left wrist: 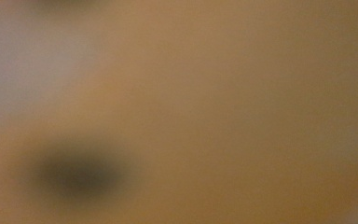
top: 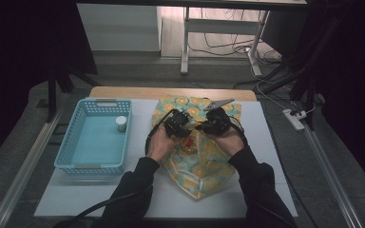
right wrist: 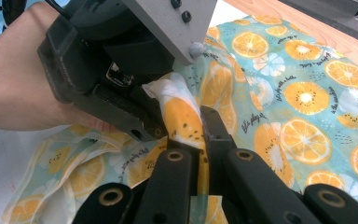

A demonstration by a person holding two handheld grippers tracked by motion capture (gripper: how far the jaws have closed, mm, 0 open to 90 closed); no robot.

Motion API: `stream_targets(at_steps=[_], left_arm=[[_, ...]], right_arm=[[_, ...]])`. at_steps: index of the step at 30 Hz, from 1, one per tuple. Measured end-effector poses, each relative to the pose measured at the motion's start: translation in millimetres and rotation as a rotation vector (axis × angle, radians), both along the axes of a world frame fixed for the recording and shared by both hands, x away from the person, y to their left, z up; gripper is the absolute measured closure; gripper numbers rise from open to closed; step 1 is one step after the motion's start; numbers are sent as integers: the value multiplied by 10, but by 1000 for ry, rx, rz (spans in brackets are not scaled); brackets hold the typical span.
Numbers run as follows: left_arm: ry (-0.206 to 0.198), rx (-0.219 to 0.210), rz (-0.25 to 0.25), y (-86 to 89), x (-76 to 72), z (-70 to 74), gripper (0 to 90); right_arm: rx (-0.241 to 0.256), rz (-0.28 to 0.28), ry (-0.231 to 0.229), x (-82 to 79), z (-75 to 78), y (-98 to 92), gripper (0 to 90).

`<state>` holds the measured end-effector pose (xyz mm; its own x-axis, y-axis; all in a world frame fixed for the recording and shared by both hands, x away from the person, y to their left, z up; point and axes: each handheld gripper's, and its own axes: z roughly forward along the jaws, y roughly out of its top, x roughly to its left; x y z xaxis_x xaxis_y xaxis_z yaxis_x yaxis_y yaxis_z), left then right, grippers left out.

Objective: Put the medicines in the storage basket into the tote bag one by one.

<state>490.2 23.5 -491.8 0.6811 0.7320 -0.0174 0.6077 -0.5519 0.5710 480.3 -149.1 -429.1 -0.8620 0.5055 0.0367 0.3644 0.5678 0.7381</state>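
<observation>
A teal cloth (top: 204,171) printed with orange slices lies rumpled on the white table cover. Both grippers meet over its middle. My right gripper (right wrist: 198,116) is shut on a raised fold of the cloth (right wrist: 307,93), with the fabric pinched between its two black jaws. Facing it, my left gripper (right wrist: 154,123) holds the same bunched fold just beyond, jaws closed on it. In the high view the left gripper (top: 177,124) and right gripper (top: 214,124) nearly touch. The left gripper view is an orange-brown blur, and I can make nothing out in it.
A light blue basket (top: 71,147) stands left of the cloth with a small white cup (top: 121,123) in its far right corner. The white cover (top: 76,194) spreads over a wooden table (top: 171,92). Desk legs and cables are on the floor beyond.
</observation>
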Motion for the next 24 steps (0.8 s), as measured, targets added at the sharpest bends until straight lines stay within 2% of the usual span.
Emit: stream_targets(at_steps=[5,9,14,19,22,24], left_arm=[[-6,-15,-12,31,26,-63,704],[-15,-3,-29,46,22,-75,691],[-8,-10,-50,90,-4,-32,630],[12,-42,-67,178,-64,32,590],[30,-59,-88,225,-113,78,538],[29,-63,-98,249,-157,106,506]], right_arm=[[-4,-5,2,17,-32,-5,890],[-4,-10,5,27,-55,-9,890],[0,-13,3,33,-62,-14,890],[5,-17,3,27,-52,-12,891],[6,-15,0,24,-45,-8,890],[8,-14,-3,21,-37,-7,890]])
